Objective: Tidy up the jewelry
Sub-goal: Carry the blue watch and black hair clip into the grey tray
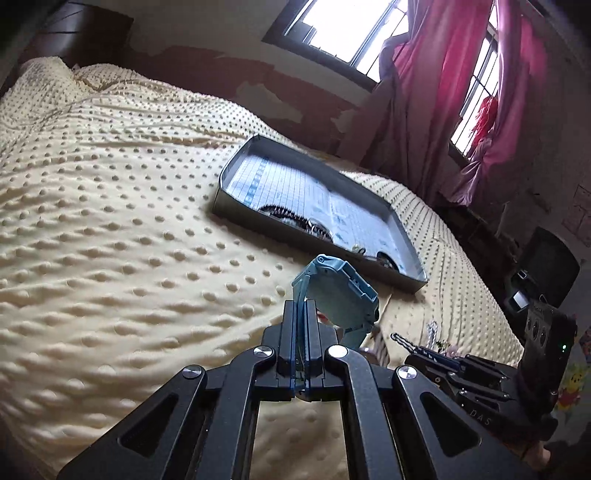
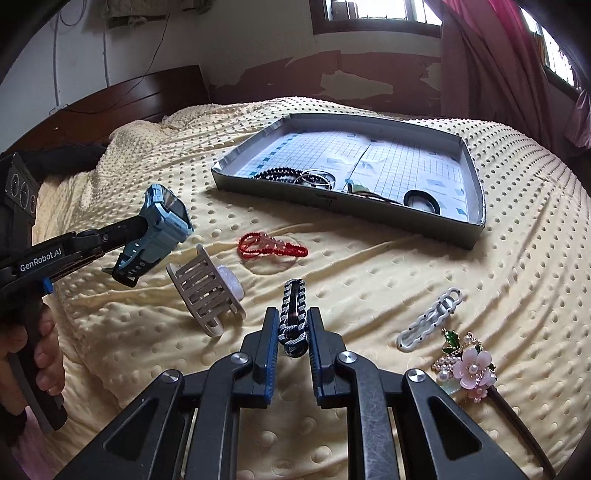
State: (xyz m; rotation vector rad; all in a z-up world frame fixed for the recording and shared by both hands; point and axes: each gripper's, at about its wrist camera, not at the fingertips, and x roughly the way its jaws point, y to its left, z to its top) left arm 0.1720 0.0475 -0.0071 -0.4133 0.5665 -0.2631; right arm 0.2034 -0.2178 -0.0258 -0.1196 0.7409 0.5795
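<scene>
Cream-yellow dotted bedspread [image 2: 369, 280] covers the bed, and most of the jewellery is spread across it. The left hand-held gripper [image 1: 300, 306] has its two fingers pressed together on the strap of a pale blue watch [image 1: 338, 291], which is held up off the bedspread with its square case tilted; a hand [image 2: 44, 350] wraps the handle below it. The right hand-held gripper [image 2: 293, 321] is low over the bed with its fingers a little apart, one either side of a black-and-white patterned hair clip [image 2: 293, 317]; I cannot tell whether the pads actually touch it. Farther back sits a shallow grey tray [image 2: 476, 206] lined with grid-printed paper, and along its near side lie a dark beaded bracelet [image 2: 275, 173], a thin metal bangle [image 2: 317, 176], a small greenish piece [image 2: 356, 187] and a dark ring-shaped item [image 2: 421, 201]. Between the tray and the right hand-held gripper a red braided cord bracelet [image 2: 271, 247] rests on the bedspread. Just left of the hair clip a beige claw clip [image 2: 205, 291] stands tilted on its teeth. Off to the right lies a white wavy hair clip [image 2: 428, 319], and beside it, nearer, a hairpin with pink flowers and pearls [image 2: 467, 363]. Pink curtains [image 1: 443, 74] hang at the barred window [image 1: 343, 29] behind the bed.
</scene>
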